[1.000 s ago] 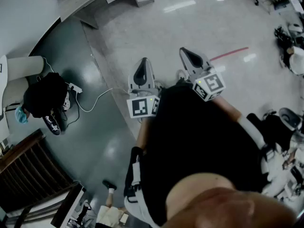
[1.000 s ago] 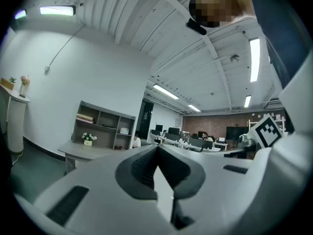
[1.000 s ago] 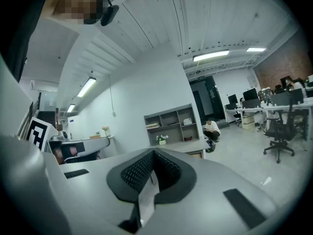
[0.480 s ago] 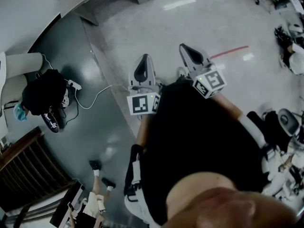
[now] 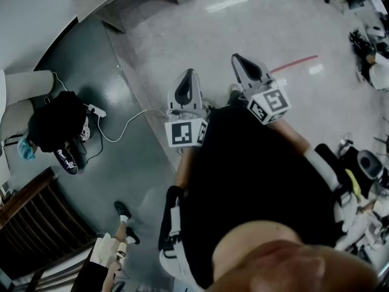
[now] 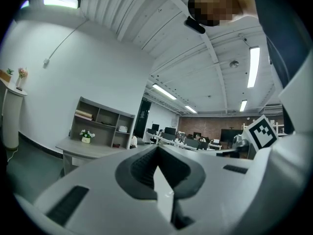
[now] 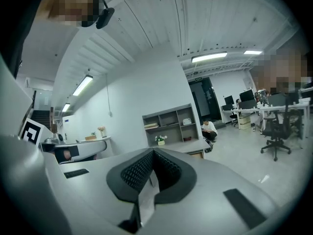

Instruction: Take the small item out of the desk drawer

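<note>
Neither the desk drawer nor the small item shows in any view. In the head view my left gripper and right gripper are held side by side in front of my body, above the floor, both pointing forward. Each is shut with nothing between its jaws. The left gripper view shows the closed left gripper aimed toward a distant grey desk with a shelf unit. Past the closed right gripper in its own view stands the same kind of desk and shelf.
A person in black crouches at the left by a white cable. Another person walks at the bottom left beside a dark slatted structure. Office chairs and desks stand at the right. A crouching person is by the shelf.
Both grippers have drifted a little across the floor and stayed shut. A walking person has come into the bottom left of the head view.
</note>
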{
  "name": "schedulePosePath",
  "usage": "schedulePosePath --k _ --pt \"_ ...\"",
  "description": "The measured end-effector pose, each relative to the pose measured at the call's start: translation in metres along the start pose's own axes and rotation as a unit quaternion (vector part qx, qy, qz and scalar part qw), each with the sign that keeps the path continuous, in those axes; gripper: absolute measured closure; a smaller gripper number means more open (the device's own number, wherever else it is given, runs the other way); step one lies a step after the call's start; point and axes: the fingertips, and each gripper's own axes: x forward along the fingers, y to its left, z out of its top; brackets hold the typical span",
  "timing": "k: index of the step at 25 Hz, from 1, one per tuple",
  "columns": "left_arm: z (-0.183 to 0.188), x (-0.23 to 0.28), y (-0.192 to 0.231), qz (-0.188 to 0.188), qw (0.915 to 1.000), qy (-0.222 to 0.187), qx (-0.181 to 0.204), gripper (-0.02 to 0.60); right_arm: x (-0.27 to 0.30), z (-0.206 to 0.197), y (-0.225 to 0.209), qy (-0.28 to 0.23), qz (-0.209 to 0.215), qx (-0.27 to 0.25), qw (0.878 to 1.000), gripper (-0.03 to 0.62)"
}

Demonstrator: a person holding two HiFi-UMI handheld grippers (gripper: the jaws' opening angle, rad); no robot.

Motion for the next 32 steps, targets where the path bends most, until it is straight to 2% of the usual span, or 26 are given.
schedulePosePath --k 6,9,14,17,25,32 --pt "-0.009 -0.002 0.023 -0.017 0.9997 0.016 -0.004 0.589 0.017 -0.008 0.012 0.009 -0.020 0.002 1.000 0.595" --pt "-0.004 0.003 0.029 -0.015 0.9997 0.005 -0.017 0.589 0.022 -0.012 0.013 0.013 -0.023 0.005 1.000 0.595" --pt "-0.012 0.017 0.046 -0.016 0.9995 0.026 0.003 0.589 0.046 -0.011 0.005 0.015 -0.019 0.003 1.000 0.595" --pt "-0.001 0.035 0.052 -0.005 0.9999 0.007 -0.009 0.589 0.064 -0.006 -0.006 0.013 -0.013 0.000 1.000 0.595" --pt "0.002 0.103 0.074 -0.004 0.9997 0.020 0.011 0.589 0.131 0.016 -0.050 0.009 0.003 -0.001 1.000 0.595" --pt "0.016 0.188 0.095 0.007 0.9996 0.026 0.012 0.589 0.199 0.042 -0.103 0.012 0.019 0.001 1.000 0.595"
